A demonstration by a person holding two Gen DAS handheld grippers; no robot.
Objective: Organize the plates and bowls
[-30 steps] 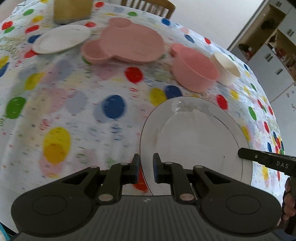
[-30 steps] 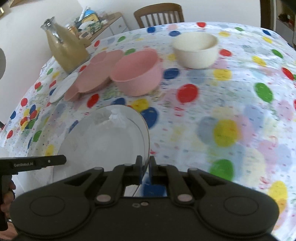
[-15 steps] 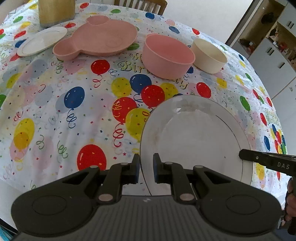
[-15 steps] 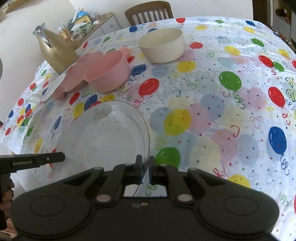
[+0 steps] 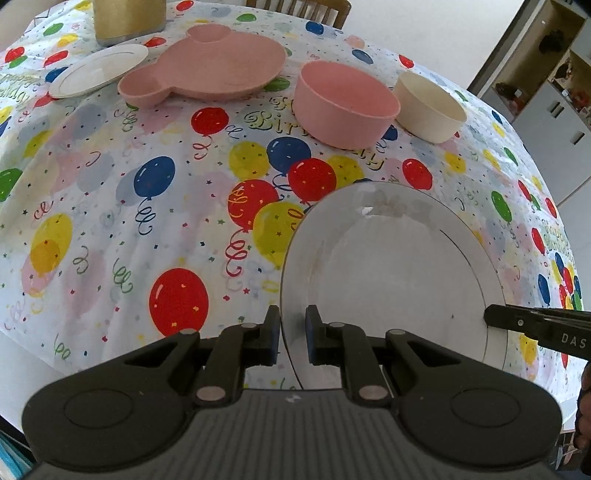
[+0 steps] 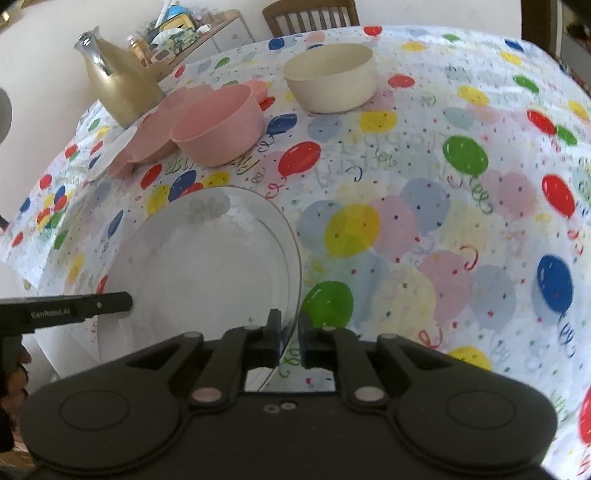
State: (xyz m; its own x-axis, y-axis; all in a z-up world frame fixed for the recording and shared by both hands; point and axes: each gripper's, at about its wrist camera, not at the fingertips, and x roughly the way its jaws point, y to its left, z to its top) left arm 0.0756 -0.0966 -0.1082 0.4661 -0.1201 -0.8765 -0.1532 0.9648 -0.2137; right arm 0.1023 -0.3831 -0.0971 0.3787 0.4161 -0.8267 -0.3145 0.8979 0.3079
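Two grippers pinch one large white dinner plate (image 5: 399, 280) from opposite sides, and you are holding it above the near part of the balloon-print tablecloth (image 5: 110, 206). Your left gripper (image 5: 292, 334) has its fingers closed on the plate's left rim, one finger on each face of the edge. Your right gripper (image 6: 289, 334) clamps the opposite rim the same way, with the plate's thin edge running between its pads. In the left wrist view, the right gripper's finger tip reaches in over the plate's right rim; in the right wrist view, the left gripper's finger shows at the plate's left edge.

Farther back on the table, a pink bowl (image 5: 345, 101) sits just beside a cream bowl (image 5: 428, 105), the cream one to its right in your left view. Left of the pink bowl lies a pink mouse-head divided plate (image 5: 210, 68). A small white plate (image 5: 98, 70) sits just to its left, with its rim close to the pink one; whether they touch is unclear. A gold carafe (image 6: 118, 83) stands behind that small plate, and a wooden chair (image 6: 308, 16) shows past the far edge.
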